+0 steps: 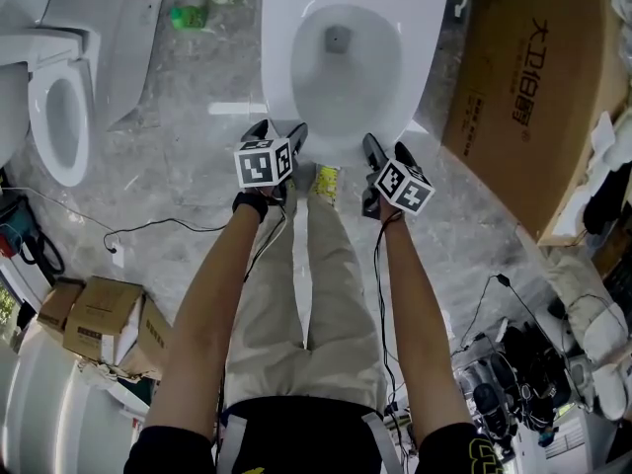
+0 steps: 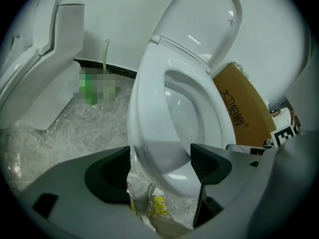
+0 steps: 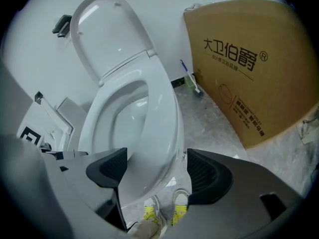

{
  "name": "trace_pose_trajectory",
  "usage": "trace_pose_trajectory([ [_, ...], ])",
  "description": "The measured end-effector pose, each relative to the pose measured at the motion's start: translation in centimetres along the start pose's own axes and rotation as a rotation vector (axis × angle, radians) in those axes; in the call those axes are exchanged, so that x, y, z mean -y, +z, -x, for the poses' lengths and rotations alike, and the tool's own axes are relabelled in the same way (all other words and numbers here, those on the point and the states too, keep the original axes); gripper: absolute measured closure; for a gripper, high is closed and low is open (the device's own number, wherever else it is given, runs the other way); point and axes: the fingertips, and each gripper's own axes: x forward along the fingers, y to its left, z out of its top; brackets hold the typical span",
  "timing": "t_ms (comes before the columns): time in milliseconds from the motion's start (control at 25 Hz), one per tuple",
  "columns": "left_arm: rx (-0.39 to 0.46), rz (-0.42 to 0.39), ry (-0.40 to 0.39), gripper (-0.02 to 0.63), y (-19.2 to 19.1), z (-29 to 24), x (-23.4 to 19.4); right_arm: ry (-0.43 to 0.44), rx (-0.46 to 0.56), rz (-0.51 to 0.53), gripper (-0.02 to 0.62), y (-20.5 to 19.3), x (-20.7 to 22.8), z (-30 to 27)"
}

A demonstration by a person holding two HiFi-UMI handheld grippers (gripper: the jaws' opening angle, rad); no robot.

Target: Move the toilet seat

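The left tongs (image 2: 160,166) are held spread wide, the two dark ribbed pads standing apart on either side of the front rim of the white oval plastic toilet seat (image 2: 149,98), with no pad seen pressing on it; the right tongs (image 3: 157,169) are likewise spread, the same front rim lying between their pads a little further round, and no pinch is shown there either; both pairs are pointed steeply down from the person's outstretched arms, side by side and close to the front edge of the seat. The seat is seen lying flat on the white ceramic toilet bowl (image 1: 341,38), while the white rounded lid (image 2: 209,24) behind it is stood upright against the wall; a pair of shoes with yellow laces (image 2: 157,205) is visible on the grey marbled floor (image 1: 188,166) just below the rim. A large brown cardboard box (image 3: 249,68) is leaned beside the toilet on the person's right, and a second white toilet (image 1: 59,117) is set well apart on the left. The task is judged to be barely begun: the approach appears made and the rim is bracketed, but the seat has not been gripped or shifted; closing on the rim and moving the seat are judged to be left.
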Motion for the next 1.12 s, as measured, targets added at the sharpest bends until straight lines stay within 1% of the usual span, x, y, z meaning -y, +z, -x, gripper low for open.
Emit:
trace_pose_trajectory([
  [120,-0.014,-0.013,0.006,0.232,0.1,-0.1,0.0,0.015,-0.01,-0.024,0.213,0.0,-0.2,-0.1],
  [200,-0.017,-0.019,0.015,0.232,0.1,-0.2,0.1,0.023,-0.011,-0.022,0.222,0.0,-0.3,-0.2],
  [280,-0.019,-0.014,0.021,0.232,0.0,-0.2,0.2,0.02,-0.012,0.0,0.272,0.1,-0.6,-0.1],
  [560,-0.052,0.021,0.01,0.261,0.0,0.1,0.4,-0.02,-0.033,-0.009,0.287,-0.1,-0.7,0.3],
  [640,-0.055,0.006,0.002,0.267,-0.1,0.3,0.6,-0.032,-0.043,-0.012,0.288,-0.2,-0.4,0.5],
  [840,-0.068,-0.054,-0.022,0.268,-0.6,0.8,1.3,-0.026,-0.049,-0.033,0.296,-0.2,-0.7,1.0],
  [1040,-0.061,-0.018,-0.039,0.27,-0.1,1.6,1.9,-0.016,-0.04,-0.05,0.302,0.2,-1.0,1.8],
  [1120,-0.061,-0.017,-0.05,0.272,0.1,2.0,2.2,-0.01,-0.035,-0.056,0.304,0.5,-1.1,2.3],
])
